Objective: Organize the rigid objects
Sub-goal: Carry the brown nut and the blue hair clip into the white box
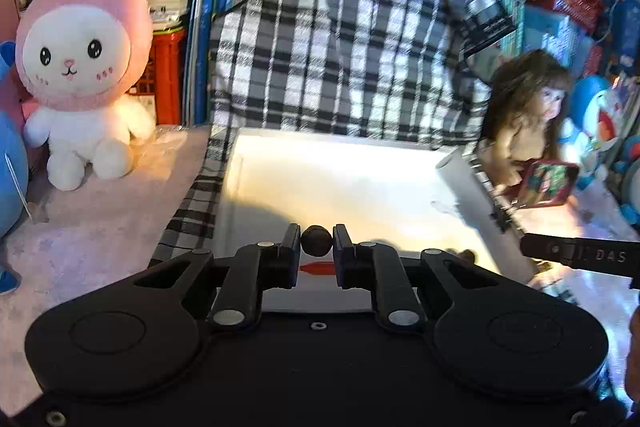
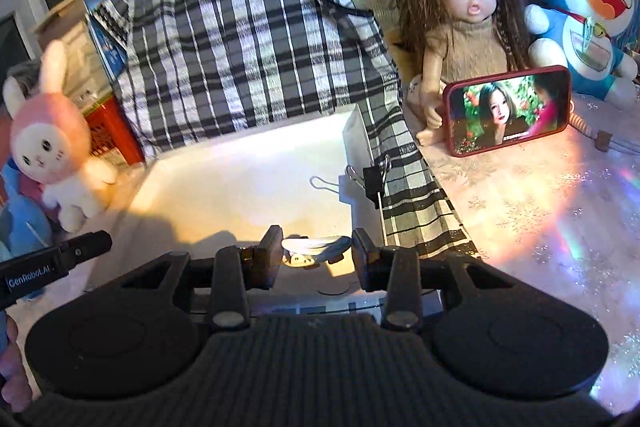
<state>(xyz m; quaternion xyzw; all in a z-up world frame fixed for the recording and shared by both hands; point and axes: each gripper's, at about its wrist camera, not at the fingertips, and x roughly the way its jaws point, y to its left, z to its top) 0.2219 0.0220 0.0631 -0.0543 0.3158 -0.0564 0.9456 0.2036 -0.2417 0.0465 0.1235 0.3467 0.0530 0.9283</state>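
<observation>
The left claw (image 1: 316, 242) is pinching a small dark brown ball (image 1: 316, 241) between its pads, above the white tray (image 1: 340, 179). The right claw (image 2: 316, 253) is gripping a pale, flattish white object (image 2: 316, 246) over the same tray, whose right wall is carrying a black binder clip (image 2: 374, 179).

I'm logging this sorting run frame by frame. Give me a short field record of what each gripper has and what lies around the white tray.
left gripper: jaws shut on a small dark ball
right gripper: jaws around a pale oval object; contact unclear
white tray: under both grippers, against the plaid bag
tray's right wall: black binder clip clipped on
red marker: on the tray below the left gripper
left of tray: pink bunny plush
right of tray: doll with a red-cased phone, screen lit
</observation>
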